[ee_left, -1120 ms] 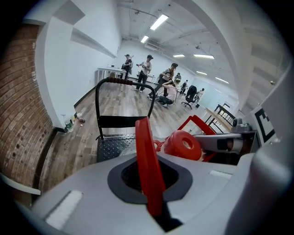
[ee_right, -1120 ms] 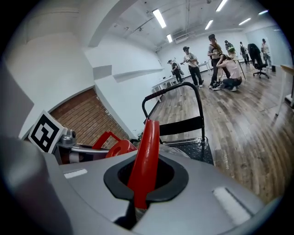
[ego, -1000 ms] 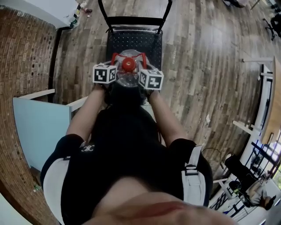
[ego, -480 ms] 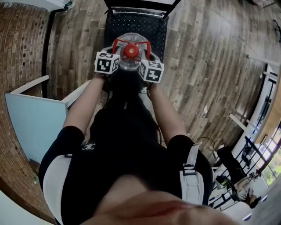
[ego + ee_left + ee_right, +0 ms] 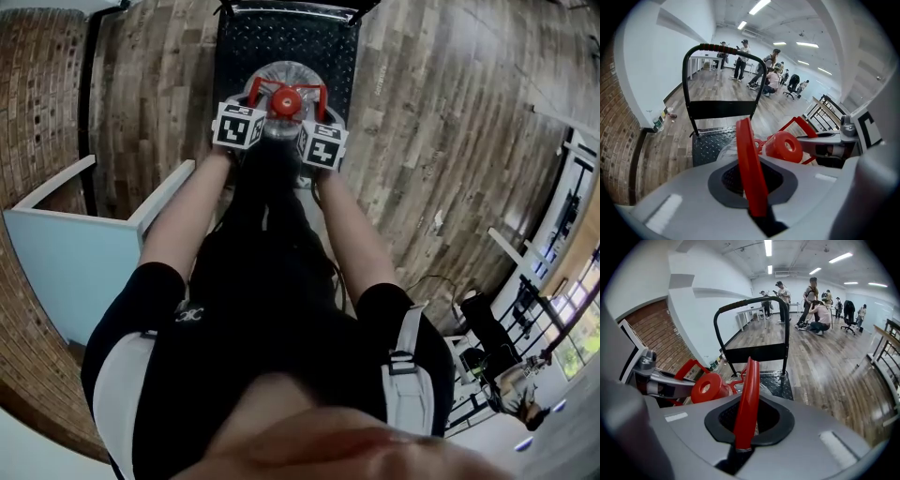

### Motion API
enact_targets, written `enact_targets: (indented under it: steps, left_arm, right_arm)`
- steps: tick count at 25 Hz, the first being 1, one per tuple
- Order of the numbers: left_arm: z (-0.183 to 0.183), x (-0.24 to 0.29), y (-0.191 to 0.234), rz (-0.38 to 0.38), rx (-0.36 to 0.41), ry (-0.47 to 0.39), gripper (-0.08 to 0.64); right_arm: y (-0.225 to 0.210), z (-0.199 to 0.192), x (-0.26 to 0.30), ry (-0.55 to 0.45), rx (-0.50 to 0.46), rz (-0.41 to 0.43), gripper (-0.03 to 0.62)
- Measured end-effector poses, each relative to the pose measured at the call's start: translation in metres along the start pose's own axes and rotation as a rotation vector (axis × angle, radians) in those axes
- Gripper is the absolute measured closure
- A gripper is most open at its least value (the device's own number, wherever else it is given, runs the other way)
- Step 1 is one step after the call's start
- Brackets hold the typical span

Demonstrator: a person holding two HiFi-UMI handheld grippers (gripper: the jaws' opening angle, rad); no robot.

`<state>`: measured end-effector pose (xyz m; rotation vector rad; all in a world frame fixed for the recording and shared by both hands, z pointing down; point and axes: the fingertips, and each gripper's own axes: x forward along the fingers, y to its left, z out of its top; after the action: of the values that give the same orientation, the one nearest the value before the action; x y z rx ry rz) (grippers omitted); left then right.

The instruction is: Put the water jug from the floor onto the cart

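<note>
while on plank floor [image 5: 422, 141], black cart [image 5: 342, 66] near brick wall [image 5: 37, 103]

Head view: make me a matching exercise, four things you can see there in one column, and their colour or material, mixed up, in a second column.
Things:
1. jug cap
2. cart deck
3. left wall
4. floor

Looks:
A. brown brick
B. wood planks
C. red
D. black tread plate

Pairs: 1-C, 2-D, 3-A, 4-B
</note>
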<state>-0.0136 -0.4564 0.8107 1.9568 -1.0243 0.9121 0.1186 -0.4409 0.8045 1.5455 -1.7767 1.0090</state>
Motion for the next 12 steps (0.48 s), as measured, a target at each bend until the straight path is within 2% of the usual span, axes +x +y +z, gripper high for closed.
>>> enact_targets:
  steps: [2,5,9,12]
  left_arm:
    - [-0.017,0.005,0.001,-0.001,-0.003,0.041,0.522]
    - [-0.035,0.005,0.008,0.007,-0.022,0.057,0.527]
    - [-0.04,-0.002,0.007,0.0,-0.022,0.052,0.436]
    - [-0.036,-0.018,0.008,0.006,-0.026,0.019,0.403]
  right_arm:
    - [-0.003,-0.012,0.001,0.01,0.024,-0.01,0.517]
    - [-0.011,-0.023,-0.002,0.006,0.054,-0.034,0.51]
    - [-0.018,-0.029,-0.011,0.01,0.075,-0.041,0.44]
    - [-0.019,-0.019,-0.029,-0.027,0.108,-0.047,0.42]
